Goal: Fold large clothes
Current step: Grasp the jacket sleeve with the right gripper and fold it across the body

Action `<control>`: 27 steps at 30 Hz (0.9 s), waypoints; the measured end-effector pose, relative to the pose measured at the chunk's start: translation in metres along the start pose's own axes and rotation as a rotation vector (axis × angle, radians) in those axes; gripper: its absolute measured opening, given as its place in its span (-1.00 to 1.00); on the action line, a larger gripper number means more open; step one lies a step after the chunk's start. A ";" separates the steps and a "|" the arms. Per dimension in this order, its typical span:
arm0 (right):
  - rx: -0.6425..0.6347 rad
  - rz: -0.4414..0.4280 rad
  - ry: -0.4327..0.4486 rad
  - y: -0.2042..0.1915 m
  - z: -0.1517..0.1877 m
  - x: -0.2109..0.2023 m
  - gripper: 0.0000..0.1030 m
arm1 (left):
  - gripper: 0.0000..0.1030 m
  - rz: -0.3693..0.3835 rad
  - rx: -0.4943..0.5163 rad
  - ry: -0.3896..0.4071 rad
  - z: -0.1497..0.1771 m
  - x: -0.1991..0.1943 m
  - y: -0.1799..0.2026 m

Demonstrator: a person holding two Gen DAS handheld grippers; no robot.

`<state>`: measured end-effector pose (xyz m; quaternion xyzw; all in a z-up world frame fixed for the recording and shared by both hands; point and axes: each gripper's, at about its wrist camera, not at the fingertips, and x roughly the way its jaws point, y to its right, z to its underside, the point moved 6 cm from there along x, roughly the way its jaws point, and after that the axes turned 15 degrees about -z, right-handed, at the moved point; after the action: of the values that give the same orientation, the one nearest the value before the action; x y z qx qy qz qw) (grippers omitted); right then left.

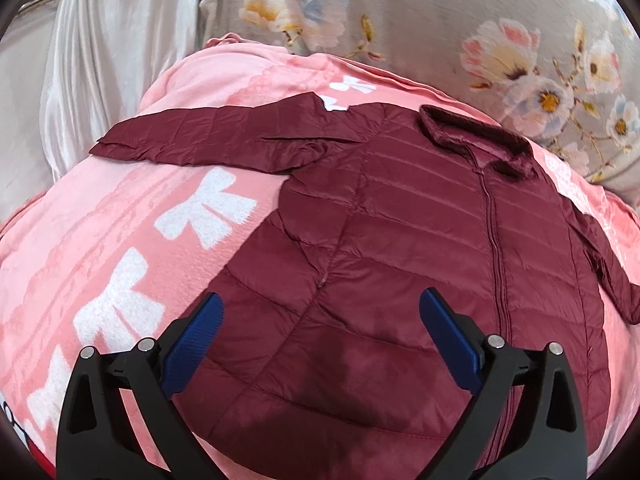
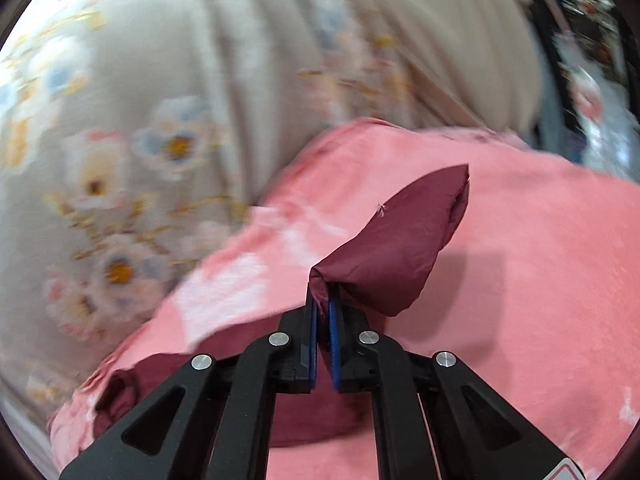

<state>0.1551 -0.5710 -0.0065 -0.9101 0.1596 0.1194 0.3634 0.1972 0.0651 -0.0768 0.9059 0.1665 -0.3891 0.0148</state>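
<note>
Left wrist view: the left tongs (image 1: 320,308) hang wide apart over the lower part of a dark red quilted jacket (image 1: 400,248), nothing between the blue pads (image 1: 192,344). The jacket lies flat, front up and zipped, on a pink blanket (image 1: 120,248) with white bows. One sleeve (image 1: 208,140) stretches out to the left, the collar (image 1: 476,136) sits at the far end, and the other sleeve (image 1: 608,272) trails off to the right. Beyond the blanket there is a grey flowered sheet (image 1: 460,8).

Right wrist view: the right tongs (image 2: 323,300) are pinched narrow on the jacket's sleeve end (image 2: 400,240), which stands up off the pink blanket (image 2: 540,260). More dark red fabric shows below the tongs. The flowered sheet (image 2: 160,120) is blurred.
</note>
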 end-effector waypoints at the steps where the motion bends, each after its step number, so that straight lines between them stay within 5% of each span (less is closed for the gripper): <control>1: -0.044 -0.062 -0.010 -0.033 0.001 0.002 -0.89 | 0.84 0.001 -0.006 -0.002 -0.001 0.001 -0.001; 5: -0.205 -0.289 -0.093 -0.152 0.031 0.009 -0.90 | 0.83 0.002 -0.022 0.002 -0.006 0.001 -0.008; 11: -0.345 -0.580 -0.306 -0.288 0.134 0.028 -0.90 | 0.79 0.001 -0.032 0.028 -0.014 -0.001 -0.024; 17: -0.384 -0.669 -0.479 -0.332 0.232 0.043 -0.90 | 0.75 0.001 -0.043 0.032 -0.018 0.005 -0.044; 27: -0.459 -0.631 -0.740 -0.340 0.357 0.068 -0.89 | 0.75 0.058 -0.043 0.023 -0.026 0.019 -0.041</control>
<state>0.3101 -0.1018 -0.0701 -0.8670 -0.2906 0.3489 0.2052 0.2144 0.1130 -0.0680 0.9143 0.1486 -0.3743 0.0435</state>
